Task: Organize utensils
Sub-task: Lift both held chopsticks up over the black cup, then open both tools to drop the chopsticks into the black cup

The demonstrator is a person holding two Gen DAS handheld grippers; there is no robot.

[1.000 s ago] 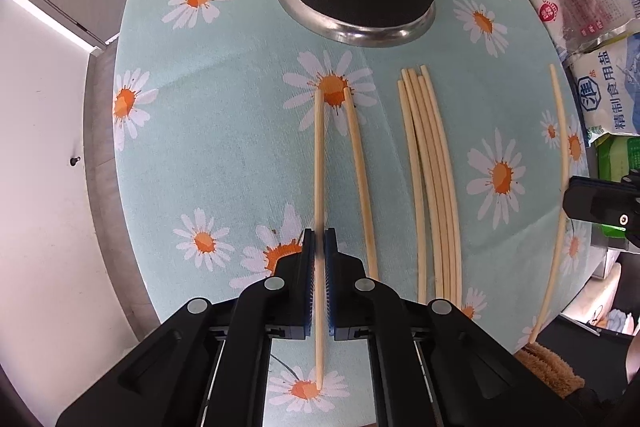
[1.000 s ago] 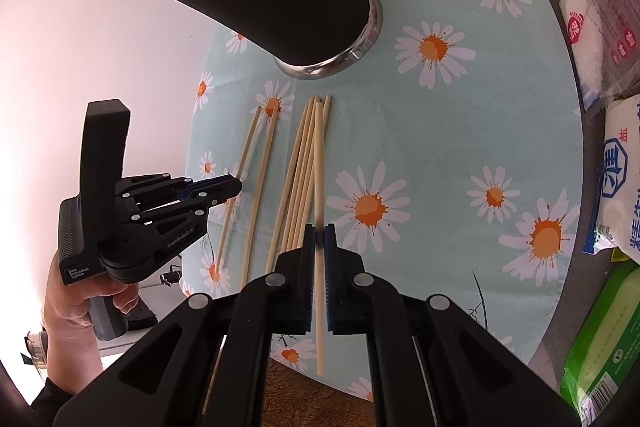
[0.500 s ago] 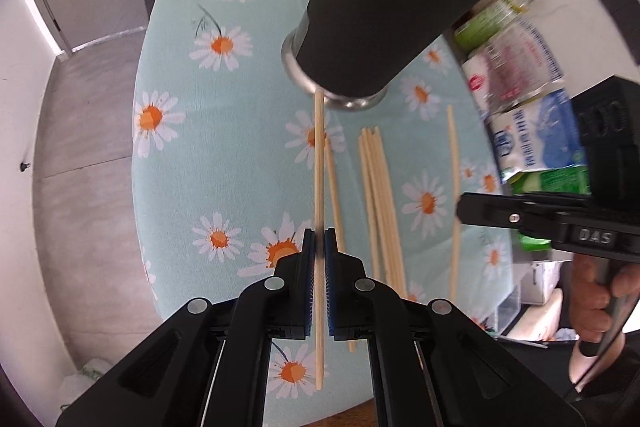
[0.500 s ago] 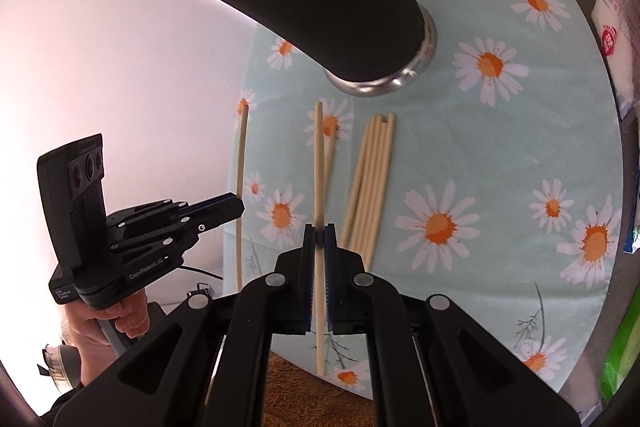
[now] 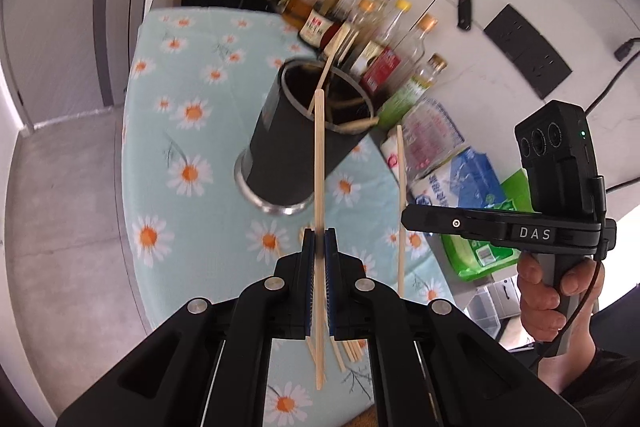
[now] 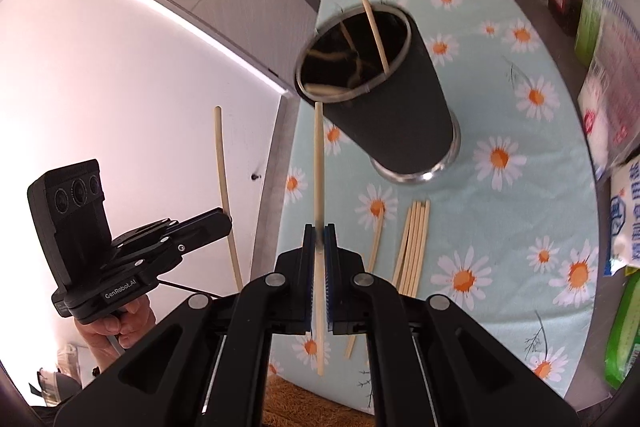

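Left chopstick: up in the air, off the surface, pinched tight between the pressed-together pads of the left tool. Long and straight, lying the same way the tool points. Short end out behind the pads, long end out in front. Far tip seen right at the near rim of the black cup, by the open mouth. Hard to tell how much air is left between tip and rim.

Right chopstick: much the same, pinched tight in the right tool, long end out in front. Tip seen at the outside of the near rim, a little to the left of the mouth, not over the hole.

Black cup: standing up on the surface, ahead of both tools and lower down, mouth up, a few sticks already leaning inside. So, tip first and pointing down to get in.

Better lined up, by the look of it: the left tool. Likely next: lean each stick more steeply down, bring the tip over the hole, then let go. For the right one, a small move to the right first.

Farther out: loose chopsticks lying flat by the foot of the cup, not yet put away.
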